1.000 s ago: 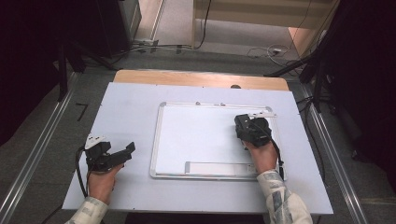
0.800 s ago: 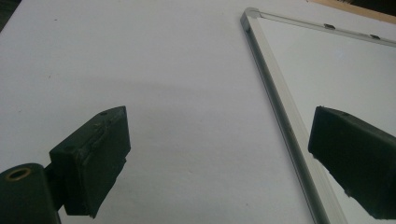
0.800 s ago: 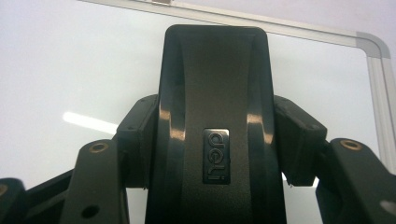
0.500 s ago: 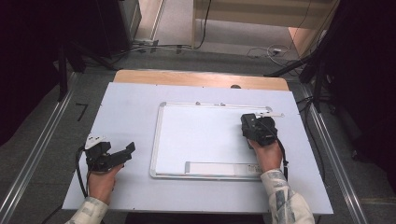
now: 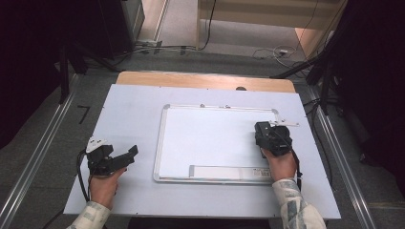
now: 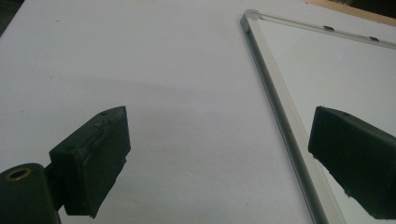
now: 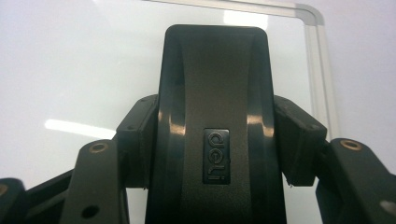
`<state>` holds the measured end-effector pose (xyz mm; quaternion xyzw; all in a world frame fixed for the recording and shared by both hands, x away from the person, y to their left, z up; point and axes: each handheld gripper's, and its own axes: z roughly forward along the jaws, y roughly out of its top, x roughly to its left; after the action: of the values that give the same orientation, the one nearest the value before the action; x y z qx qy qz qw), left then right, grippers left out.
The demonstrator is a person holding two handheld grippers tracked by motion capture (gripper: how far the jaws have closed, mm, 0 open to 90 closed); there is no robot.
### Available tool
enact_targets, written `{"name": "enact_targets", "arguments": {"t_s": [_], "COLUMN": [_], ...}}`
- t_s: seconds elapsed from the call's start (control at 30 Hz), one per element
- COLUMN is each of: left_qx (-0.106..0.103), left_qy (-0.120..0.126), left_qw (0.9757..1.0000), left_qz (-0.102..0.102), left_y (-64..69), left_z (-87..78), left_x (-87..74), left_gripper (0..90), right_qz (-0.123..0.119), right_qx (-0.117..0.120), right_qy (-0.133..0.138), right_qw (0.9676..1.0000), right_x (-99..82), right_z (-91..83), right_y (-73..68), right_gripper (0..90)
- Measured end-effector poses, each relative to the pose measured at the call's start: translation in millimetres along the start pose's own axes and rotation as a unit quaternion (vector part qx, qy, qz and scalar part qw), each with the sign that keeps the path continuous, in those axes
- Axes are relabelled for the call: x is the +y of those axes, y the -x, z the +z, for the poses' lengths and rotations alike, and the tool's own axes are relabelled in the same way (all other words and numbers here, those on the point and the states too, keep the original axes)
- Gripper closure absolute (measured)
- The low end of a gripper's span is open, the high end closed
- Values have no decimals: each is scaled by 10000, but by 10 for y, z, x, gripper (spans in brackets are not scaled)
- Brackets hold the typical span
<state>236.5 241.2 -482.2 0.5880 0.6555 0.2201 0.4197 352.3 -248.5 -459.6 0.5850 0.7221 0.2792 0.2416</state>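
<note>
White tabletop (image 5: 129, 109), one; one whiteboard (image 5: 210, 138) lying flat at its centre; one black eraser (image 7: 215, 116); two hand-held grippers, one per hand.

Left gripper (image 5: 125, 156) is resting at about 8 o'clock on the table, just off the whiteboard's left frame edge. Its jaws are standing wide apart and holding nothing; in the left gripper view the bare table is showing between them, with the aluminium frame (image 6: 280, 112) running past the jaw nearer the board. It is pointing toward 2 o'clock.

Right gripper (image 5: 267, 136) is sitting at about 3 o'clock, over the board's right side near the upper right corner. Its jaws are pinching narrow on the eraser, one pad on each long side. In the right gripper view the eraser is rising upright between the pads, embossed logo facing the camera, white surface behind it and the rounded frame corner (image 7: 310, 14) at 1 o'clock. Whether the eraser is touching the board I cannot tell.

Nothing is lying between either gripper and the board. Cables (image 5: 272, 52) are trailing on the floor at 12 o'clock, beyond the table's wooden far edge (image 5: 200, 80).
</note>
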Motion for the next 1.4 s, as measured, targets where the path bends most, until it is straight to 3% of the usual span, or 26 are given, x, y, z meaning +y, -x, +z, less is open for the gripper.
{"name": "enact_targets", "arguments": {"t_s": [0.47, 0.67, 0.9, 0.97, 1.3, 1.4], "left_qx": [10, 12, 9, 8, 0, -2], "left_qy": [3, 3, 1, 16, 14, 8], "left_qw": [10000, 10000, 10000, 10000, 10000, 10000], "left_qz": [1, 2, 3, -8, -11, -3], "left_y": [0, 0, 4, 2, -1, 1], "left_z": [-3, -3, 3, -3, -4, -5], "left_x": [0, 0, 0, 2, 1, 1], "left_gripper": [62, 62, 62, 62, 62, 62], "right_qz": [168, 304, 242, 316, 243, 251], "right_qx": [-255, -274, -385, -329, -315, -264], "right_qy": [-71, -176, -355, -327, -326, -356], "right_qw": [9995, 9990, 9983, 9984, 9987, 9987], "right_x": [-141, -182, -217, -237, -239, -240], "right_z": [-52, 12, 95, 112, 114, 118], "right_y": [179, 224, 226, 245, 245, 253], "right_gripper": [372, 372, 370, 372, 362, 319]}}
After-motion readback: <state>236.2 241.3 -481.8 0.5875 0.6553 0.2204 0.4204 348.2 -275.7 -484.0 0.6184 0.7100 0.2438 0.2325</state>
